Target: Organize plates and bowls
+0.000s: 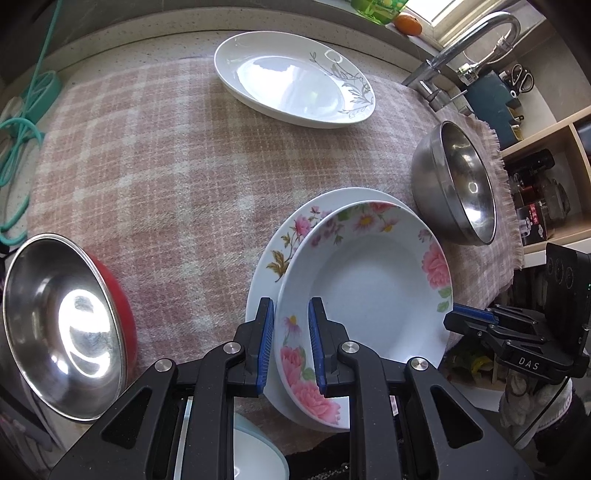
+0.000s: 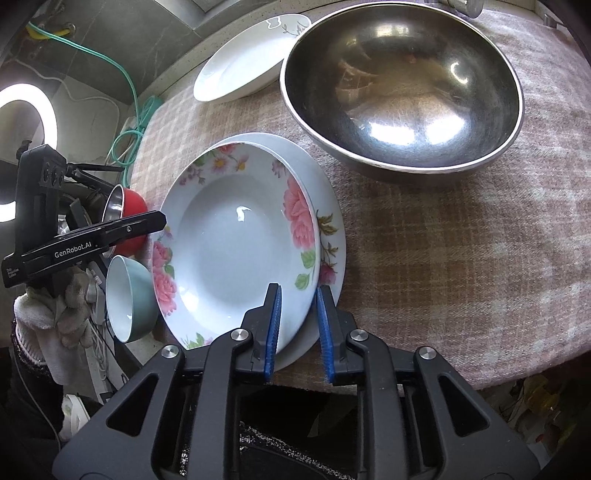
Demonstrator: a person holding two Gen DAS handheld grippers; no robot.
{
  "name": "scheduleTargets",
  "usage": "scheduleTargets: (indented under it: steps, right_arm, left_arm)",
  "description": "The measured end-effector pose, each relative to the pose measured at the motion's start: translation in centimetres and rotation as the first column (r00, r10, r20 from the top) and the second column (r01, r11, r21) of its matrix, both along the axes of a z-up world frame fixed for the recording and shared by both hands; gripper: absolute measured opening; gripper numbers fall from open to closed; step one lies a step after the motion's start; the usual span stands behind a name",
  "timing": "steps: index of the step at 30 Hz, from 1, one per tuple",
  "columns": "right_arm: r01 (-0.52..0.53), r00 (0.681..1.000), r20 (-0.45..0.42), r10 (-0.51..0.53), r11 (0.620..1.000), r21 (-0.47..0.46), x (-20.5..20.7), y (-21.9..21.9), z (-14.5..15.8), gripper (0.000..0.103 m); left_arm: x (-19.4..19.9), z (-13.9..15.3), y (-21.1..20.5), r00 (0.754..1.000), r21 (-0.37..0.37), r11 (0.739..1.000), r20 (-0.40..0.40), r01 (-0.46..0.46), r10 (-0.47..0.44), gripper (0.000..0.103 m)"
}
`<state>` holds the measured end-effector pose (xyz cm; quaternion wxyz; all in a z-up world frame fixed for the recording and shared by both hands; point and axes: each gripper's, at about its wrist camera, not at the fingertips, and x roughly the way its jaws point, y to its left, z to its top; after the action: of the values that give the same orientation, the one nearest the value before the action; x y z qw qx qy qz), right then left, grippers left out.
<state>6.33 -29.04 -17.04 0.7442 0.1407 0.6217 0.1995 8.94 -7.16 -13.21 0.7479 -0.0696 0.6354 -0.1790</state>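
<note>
A deep floral plate lies on a flat floral plate at the near edge of the plaid cloth. My left gripper is shut on the deep plate's near rim, one pad inside and one outside. From the other side, my right gripper straddles the rims of the deep plate and the flat plate. Its pads stand slightly apart from them, so it is open. The left gripper also shows at the plate's far rim in the right wrist view. The right gripper shows at the plate's edge in the left wrist view.
A white plate with a grey leaf pattern sits at the back of the cloth. A large steel bowl stands beside the stacked plates. A red steel-lined bowl and a pale teal bowl sit off the cloth's edge. A faucet rises behind.
</note>
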Motion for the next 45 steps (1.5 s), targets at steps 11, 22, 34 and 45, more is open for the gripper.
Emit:
scheduleTargets:
  steps: [11,22,34,45]
  right_arm:
    - [-0.021,0.996,0.088,0.019,1.0,0.017,0.2,-0.3,3.6,0.032]
    - [-0.001,0.973,0.229,-0.015,0.998,0.07,5.6,-0.9,9.7,0.052]
    - [0.055,0.983,0.168,-0.07,0.994,0.095,16.7,0.0,9.9,0.052]
    - [0.083,0.994,0.068,-0.084,0.996,0.017,24.2,0.3,3.9,0.048]
  left_arm:
    - [0.7,2.0,1.6,0.999,-0.047,0.998,0.027,-0.042,0.044,0.018]
    - [4.4,4.8,4.2,0.984,-0.122,0.982,0.09,-0.143,0.154,0.028]
    - [10.2,4.3,5.3,0.964,-0.126,0.964,0.098,-0.234,0.247,0.028]
    - [14.8,1.1,5.8,0.944,-0.151,0.934,0.015,-0.324,0.33,0.028]
